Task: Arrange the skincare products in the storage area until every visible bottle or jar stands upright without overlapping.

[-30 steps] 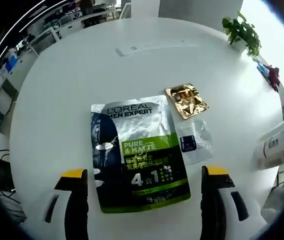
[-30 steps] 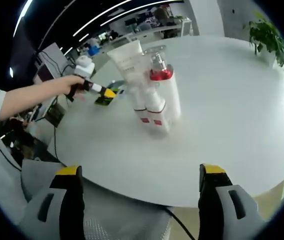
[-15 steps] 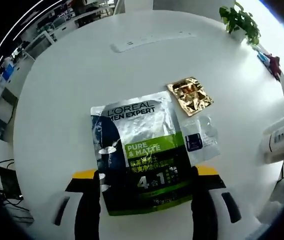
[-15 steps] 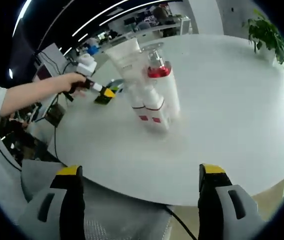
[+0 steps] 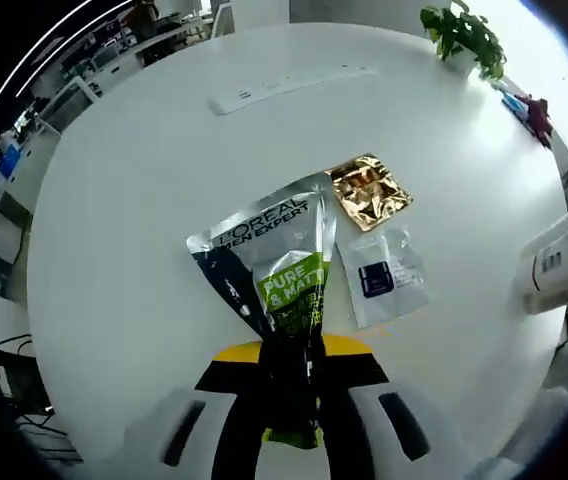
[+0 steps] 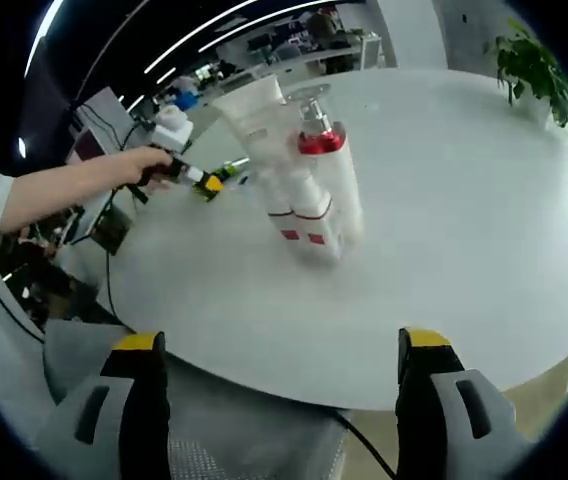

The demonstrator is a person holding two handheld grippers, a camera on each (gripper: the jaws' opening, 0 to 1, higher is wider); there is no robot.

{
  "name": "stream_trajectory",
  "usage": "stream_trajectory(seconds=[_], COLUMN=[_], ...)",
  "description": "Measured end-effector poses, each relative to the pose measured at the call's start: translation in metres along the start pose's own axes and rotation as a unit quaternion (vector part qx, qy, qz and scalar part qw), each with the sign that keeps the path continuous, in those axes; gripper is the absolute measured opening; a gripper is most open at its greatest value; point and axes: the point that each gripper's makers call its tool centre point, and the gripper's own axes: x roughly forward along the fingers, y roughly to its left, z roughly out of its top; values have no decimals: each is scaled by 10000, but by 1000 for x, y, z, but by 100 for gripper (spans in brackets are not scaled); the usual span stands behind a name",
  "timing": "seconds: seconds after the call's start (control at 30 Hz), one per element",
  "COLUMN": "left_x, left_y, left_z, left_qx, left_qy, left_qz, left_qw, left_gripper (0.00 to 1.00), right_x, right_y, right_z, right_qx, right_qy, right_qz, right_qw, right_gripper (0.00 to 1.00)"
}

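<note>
Left gripper (image 5: 289, 365) clamped on bottom edge of L'Oreal sachet (image 5: 274, 270), pouch pinched + creased, rest lying on white table (image 5: 124, 230). Just right of it: small clear sample packet (image 5: 384, 280), gold foil packet (image 5: 367, 193) touching sachet's top corner. Power strip (image 5: 284, 85) further back, plant (image 5: 461, 30) at far edge.

Right gripper (image 6: 279, 375) jaws wide apart, holding nothing, hanging off table edge. Bottles (image 6: 309, 190) w/ red bands standing upright in tight cluster mid-table, tube (image 6: 254, 125) behind. Person's hand (image 6: 129, 170) left of cluster.

A potted plant (image 5: 461, 32) and power strip (image 5: 289, 86) sit on the white table (image 5: 124, 230).
</note>
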Motion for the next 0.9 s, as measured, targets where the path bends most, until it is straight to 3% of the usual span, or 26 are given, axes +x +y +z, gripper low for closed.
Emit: stream_trajectory(seconds=[0.17,0.4,0.83,0.9], left_x=[-6,-23,-57,-70], left_y=[-1,-11,-30,-34], left_z=[1,-10,-23,-27], left_qx=[-155,-107,323,454], left_qy=[-134,-277,-662,-769], left_qz=[-17,-89,-2,22], left_qw=[9998,9995,9973,9960], left_gripper=[12,11,9,9], right_x=[-3,-4,-8,-10], right_y=[1,9,32,37], right_z=[3,8,10,12], right_qx=[-27,-107,-212,-227], right_qy=[-34,-100,-246,-300], right_qz=[7,97,326,367], right_qw=[10000,9998,9989,9986], right_gripper=[95,95,95,95])
